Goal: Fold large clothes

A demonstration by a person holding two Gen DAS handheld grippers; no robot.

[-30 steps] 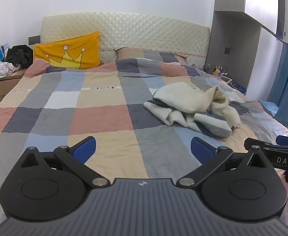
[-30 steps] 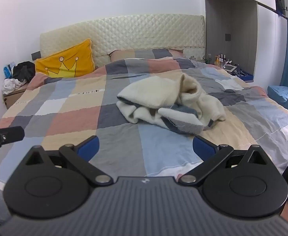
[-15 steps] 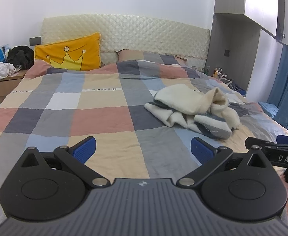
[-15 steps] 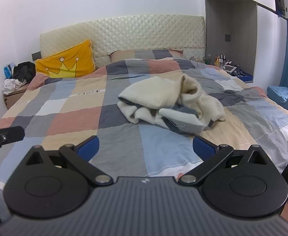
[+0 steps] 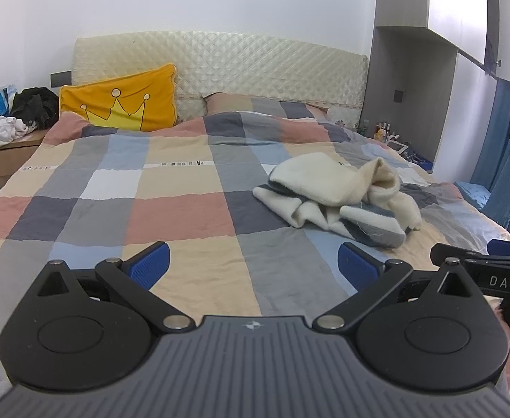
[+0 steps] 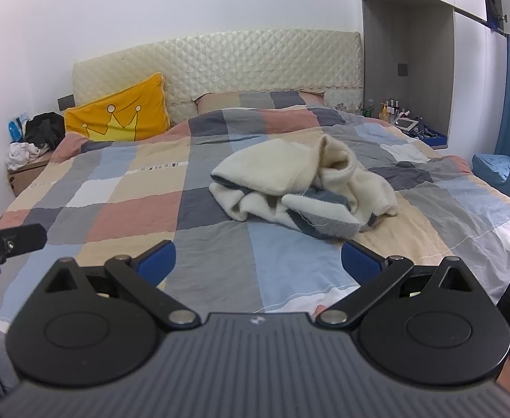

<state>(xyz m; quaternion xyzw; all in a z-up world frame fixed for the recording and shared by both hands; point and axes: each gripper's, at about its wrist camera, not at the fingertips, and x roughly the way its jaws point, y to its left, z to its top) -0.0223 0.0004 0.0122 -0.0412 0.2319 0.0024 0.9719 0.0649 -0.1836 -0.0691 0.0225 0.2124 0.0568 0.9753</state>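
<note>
- Closest to the cameras, the left gripper and the right gripper both stand with the jaws spread wide, and nothing is between the blue pads of either one.
- Compared with a second ago, both grippers have come only a little nearer to the bed; the clothing looks slightly larger in each view, and nothing else has moved.
- This suggests the task is at its very start: the approach is going on and no grasp is made yet.
- Just under and ahead of the grippers lies the checked quilt, soft and a little wrinkled, covering the whole bed.
- Further ahead, to the right of the left gripper and nearly straight before the right one, the cream and grey garment lies in a crumpled heap on the quilt, not spread out.
- Probably it must be opened flat first, before any fold.
- Beyond it, to the left, a yellow crown pillow leans against the quilted headboard.
- Far left is a bedside box with dark and white clothes on it; far right, a grey cupboard.
</note>
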